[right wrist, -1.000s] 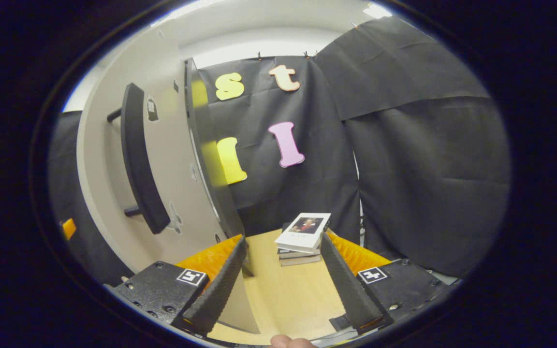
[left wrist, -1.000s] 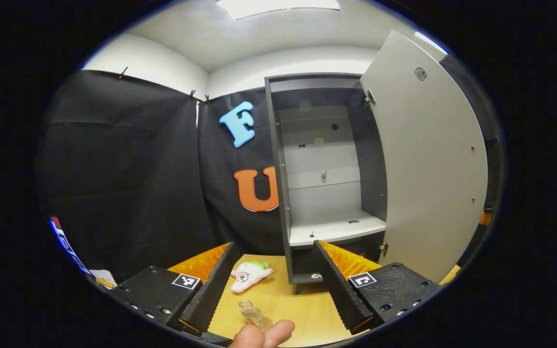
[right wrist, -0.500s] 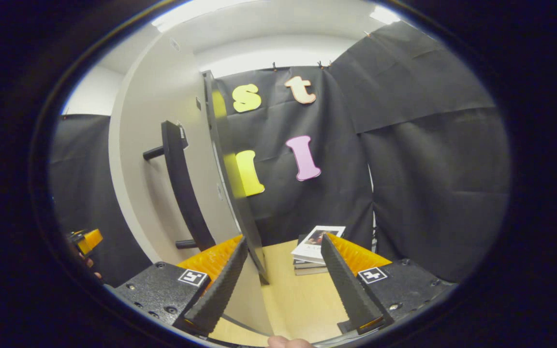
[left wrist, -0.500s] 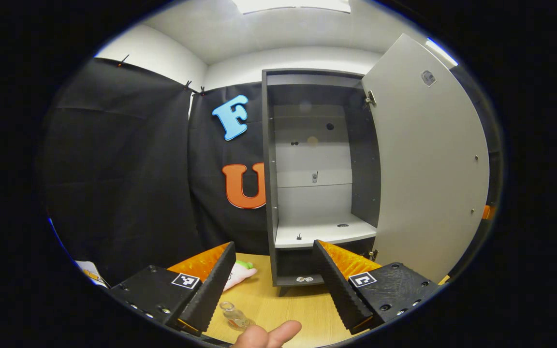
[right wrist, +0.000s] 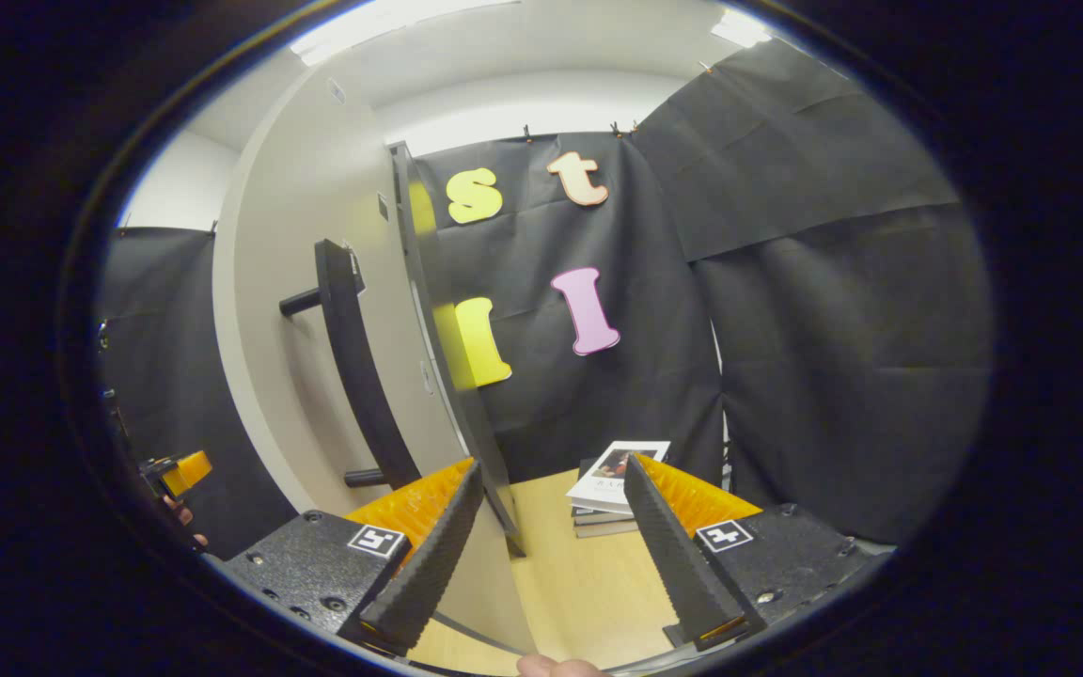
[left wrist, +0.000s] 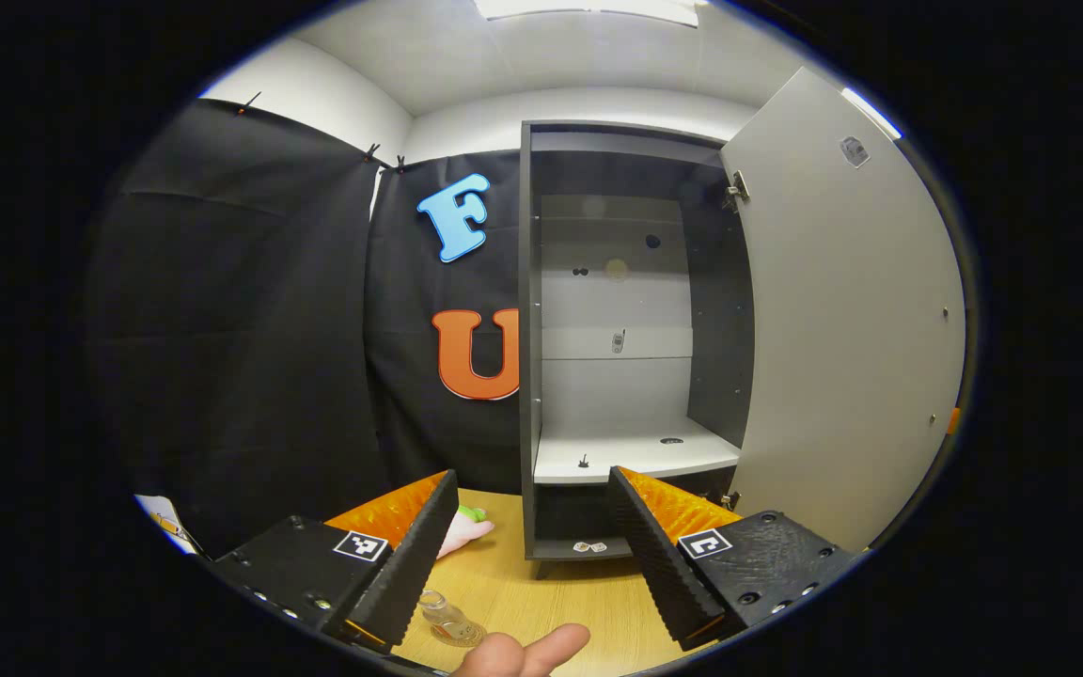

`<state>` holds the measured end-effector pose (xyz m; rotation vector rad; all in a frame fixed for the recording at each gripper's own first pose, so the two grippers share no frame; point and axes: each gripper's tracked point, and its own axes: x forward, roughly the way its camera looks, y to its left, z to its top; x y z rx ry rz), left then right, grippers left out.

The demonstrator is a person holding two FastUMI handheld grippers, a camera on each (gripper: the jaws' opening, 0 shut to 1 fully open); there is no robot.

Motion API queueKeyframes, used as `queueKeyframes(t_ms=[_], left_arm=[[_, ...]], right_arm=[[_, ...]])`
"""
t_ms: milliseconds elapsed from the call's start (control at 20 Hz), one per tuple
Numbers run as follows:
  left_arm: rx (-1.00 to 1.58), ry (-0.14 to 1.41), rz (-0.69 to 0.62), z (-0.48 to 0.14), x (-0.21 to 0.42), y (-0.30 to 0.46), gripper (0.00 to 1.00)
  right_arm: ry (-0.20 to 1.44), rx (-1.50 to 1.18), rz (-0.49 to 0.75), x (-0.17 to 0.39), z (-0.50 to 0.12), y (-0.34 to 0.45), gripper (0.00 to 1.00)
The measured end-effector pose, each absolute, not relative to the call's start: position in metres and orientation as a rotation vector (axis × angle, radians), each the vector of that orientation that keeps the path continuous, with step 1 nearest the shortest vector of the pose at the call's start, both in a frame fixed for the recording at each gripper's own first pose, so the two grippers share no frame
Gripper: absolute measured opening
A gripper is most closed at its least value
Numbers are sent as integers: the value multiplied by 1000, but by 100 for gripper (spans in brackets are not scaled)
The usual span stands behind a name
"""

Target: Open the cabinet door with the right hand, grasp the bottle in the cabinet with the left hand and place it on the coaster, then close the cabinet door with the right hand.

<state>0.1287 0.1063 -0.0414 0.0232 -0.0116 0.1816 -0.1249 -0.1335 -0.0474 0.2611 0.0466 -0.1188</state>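
While door (right wrist: 316, 310) stands ajar, right tool (right wrist: 551, 545) gapes beside its edge.

The cabinet (left wrist: 621, 329) is a tall, narrow dark grey box standing upright on the wooden tabletop, its pale interior open, with one white shelf low down. Its door (left wrist: 847, 310), pale grey, is swung wide open at 3 o'clock of the opening; in the right gripper view a long black bar handle (right wrist: 353, 367) runs down its outer face. A small clear glass bottle (left wrist: 443, 616) stands upright on a round coaster (left wrist: 462, 635) at 7 o'clock of the cabinet.
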Motion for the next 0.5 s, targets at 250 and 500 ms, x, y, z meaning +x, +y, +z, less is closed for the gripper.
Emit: queueKeyframes(t_ms=[250, 500], left_arm=[[29, -3, 160, -47, 137, 102, 96], [44, 0, 143, -49, 142, 99, 96]], right_arm=[[64, 210, -58, -125, -45, -107, 98], [73, 218, -8, -123, -49, -82, 98]])
